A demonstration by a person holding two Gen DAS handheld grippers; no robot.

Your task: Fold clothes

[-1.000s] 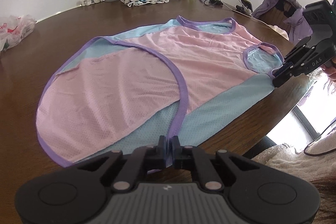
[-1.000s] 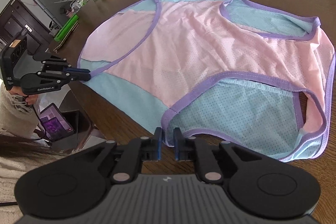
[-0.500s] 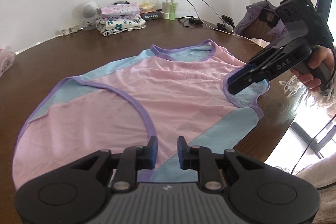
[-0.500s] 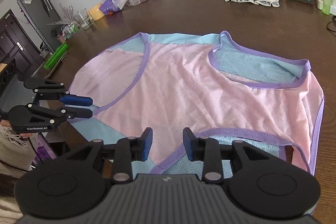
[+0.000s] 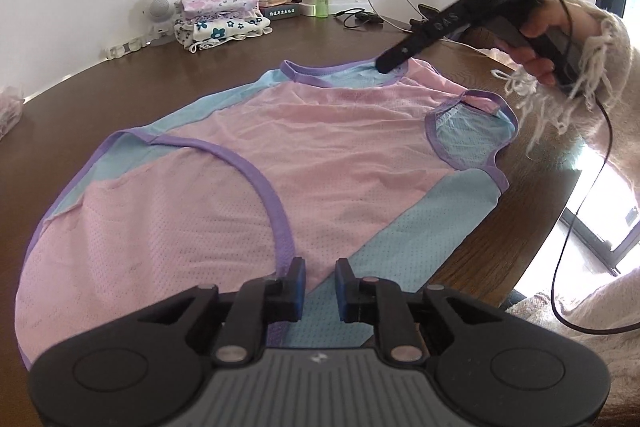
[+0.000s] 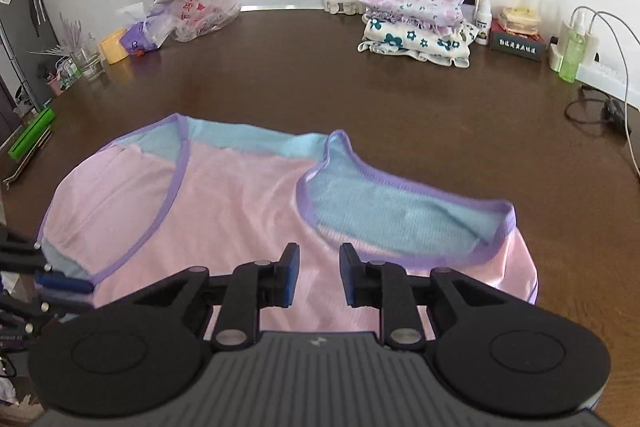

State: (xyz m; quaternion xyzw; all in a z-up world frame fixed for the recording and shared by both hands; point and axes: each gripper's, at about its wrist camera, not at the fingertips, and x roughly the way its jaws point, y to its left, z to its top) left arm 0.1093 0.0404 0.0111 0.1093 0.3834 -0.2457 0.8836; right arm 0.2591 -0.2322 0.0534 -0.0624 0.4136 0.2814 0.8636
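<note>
- The pink-and-blue top (image 5: 320, 155) lies spread flat on the table (image 5: 168, 75), neck opening toward the folded stack (image 6: 416, 27) at the far wall.
- A second ago I had both grippers pinching its near hem and armhole; now both are off it.
- My left gripper (image 5: 319, 287) hangs over the near hem, fingers slightly apart, just narrowed, nothing between them.
- My right gripper (image 6: 318, 279) has swung to the neckline side, fingers parted, just closing, empty.
- In the left view the right gripper's tip sits at the purple collar (image 5: 344, 71).
- I judge the spreading done; the first fold needs fresh grips.
</note>
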